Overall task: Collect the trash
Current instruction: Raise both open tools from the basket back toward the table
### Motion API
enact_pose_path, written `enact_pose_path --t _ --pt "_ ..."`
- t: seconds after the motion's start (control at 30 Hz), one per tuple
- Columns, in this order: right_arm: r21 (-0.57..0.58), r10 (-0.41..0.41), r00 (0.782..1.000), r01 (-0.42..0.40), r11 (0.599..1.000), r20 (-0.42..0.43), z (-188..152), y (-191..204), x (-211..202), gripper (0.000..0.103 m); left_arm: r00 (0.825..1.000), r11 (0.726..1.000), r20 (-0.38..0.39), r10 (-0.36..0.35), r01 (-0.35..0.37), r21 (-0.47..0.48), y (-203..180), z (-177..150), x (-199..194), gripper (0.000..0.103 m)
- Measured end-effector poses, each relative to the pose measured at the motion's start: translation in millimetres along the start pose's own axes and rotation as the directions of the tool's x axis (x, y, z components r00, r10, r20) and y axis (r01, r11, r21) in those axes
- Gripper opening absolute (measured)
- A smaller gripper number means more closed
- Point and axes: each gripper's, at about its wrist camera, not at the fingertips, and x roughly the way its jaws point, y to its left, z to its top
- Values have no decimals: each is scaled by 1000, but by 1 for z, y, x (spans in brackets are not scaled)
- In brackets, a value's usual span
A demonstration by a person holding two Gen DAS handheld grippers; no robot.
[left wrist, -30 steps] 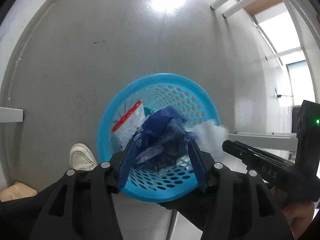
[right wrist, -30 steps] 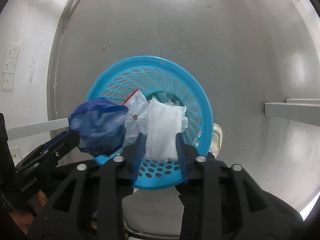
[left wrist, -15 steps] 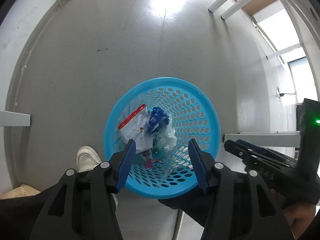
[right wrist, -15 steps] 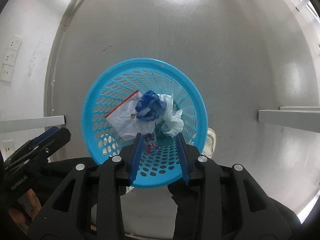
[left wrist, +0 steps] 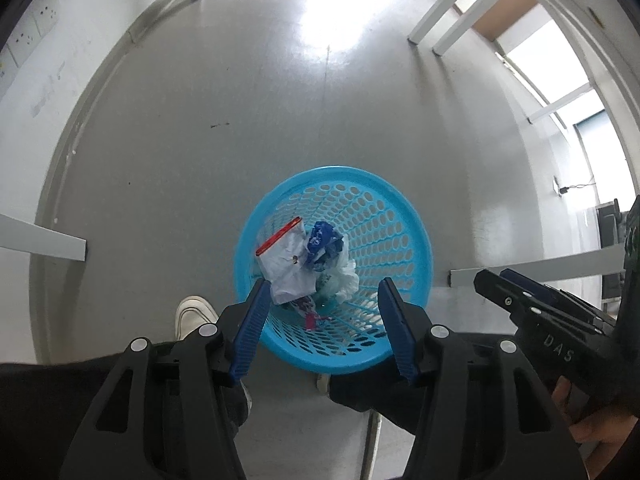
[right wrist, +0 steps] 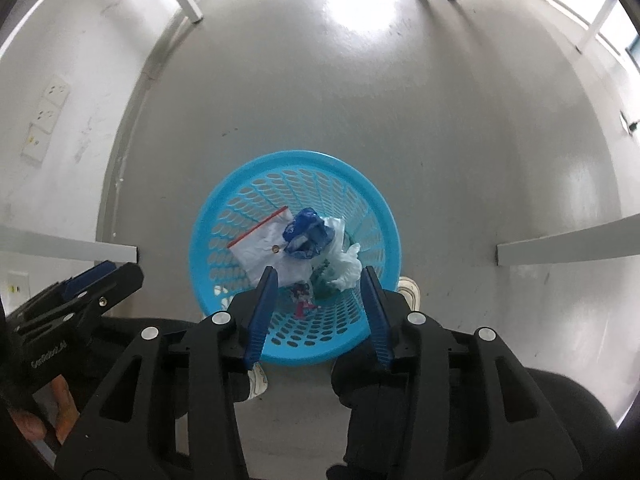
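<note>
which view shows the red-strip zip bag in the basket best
The right wrist view: the zip bag lies nearly whole, red strip fully visible, inside the blue basket. The left wrist view shows the bag too, but the left tool's finger covers its lower corner.

Bright daylight; glare on floor; fisheye-warped edges

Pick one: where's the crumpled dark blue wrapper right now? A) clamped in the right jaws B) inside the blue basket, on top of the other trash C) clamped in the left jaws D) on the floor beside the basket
B: the crumpled dark blue wrapper lies inside the blue basket, on the clear bag with the red strip; both grippers are empty.
</note>
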Motion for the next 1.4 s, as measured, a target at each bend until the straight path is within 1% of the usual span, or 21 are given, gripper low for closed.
enact_pose_path --t 0.1,0.27,0.37,0.43,0.5,0.6,0.63,0.77,0.83,0.87,0.93,1.03,1.13,1.3,1.4 --pt "-21 16 999 -16 1000 28 -12 5 -19 43 1000 1000 23 -10 9 30 -4 -11 -15 60" --pt "-57 39 996 -34 998 75 -32 10 -50 47 998 997 55 -15 11 75 -5 -28 -41 63" --pt "-70 53 994 -46 997 96 -43 10 -66 49 997 997 74 -19 13 78 -2 -34 -54 65" --pt "-80 62 992 -54 995 109 -51 11 -77 52 996 996 86 -24 16 88 -2 -39 -64 69" --pt "-86 76 989 -66 994 129 -56 12 -87 54 995 990 87 -39 27 138 -9 -46 -75 72" --pt "-89 90 983 -77 993 158 -67 8 -107 56 990 983 138 -16 -10 182 -16 -57 -95 81" --pt "-91 92 981 -77 993 169 -69 6 -114 58 988 982 152 -6 -22 185 -18 -60 -101 83" --pt "-122 71 970 -43 992 232 -81 6 -143 63 980 975 195 -43 -1 220 -27 -74 -134 89" --pt "-138 63 963 -27 990 260 -88 4 -157 66 972 971 231 -40 -17 238 -31 -81 -151 91" --pt "-137 66 958 -28 990 278 -92 2 -166 66 968 969 246 -44 -18 246 -32 -85 -158 92" --pt "-138 85 945 -44 990 315 -99 -2 -185 71 960 964 271 -64 -10 264 -35 -91 -173 94" --pt "-147 100 925 -49 988 366 -111 -5 -208 72 950 959 302 -84 -5 282 -37 -99 -192 97" --pt "-147 112 902 -55 988 416 -120 -6 -233 74 930 959 353 -97 -7 282 -39 -106 -211 97" --pt "-161 135 850 -60 985 509 -129 -5 -278 84 899 951 419 -129 -7 309 -51 -112 -246 97" --pt "-173 148 818 -61 983 556 -129 -2 -303 87 872 936 465 -153 -23 350 -60 -116 -270 97"
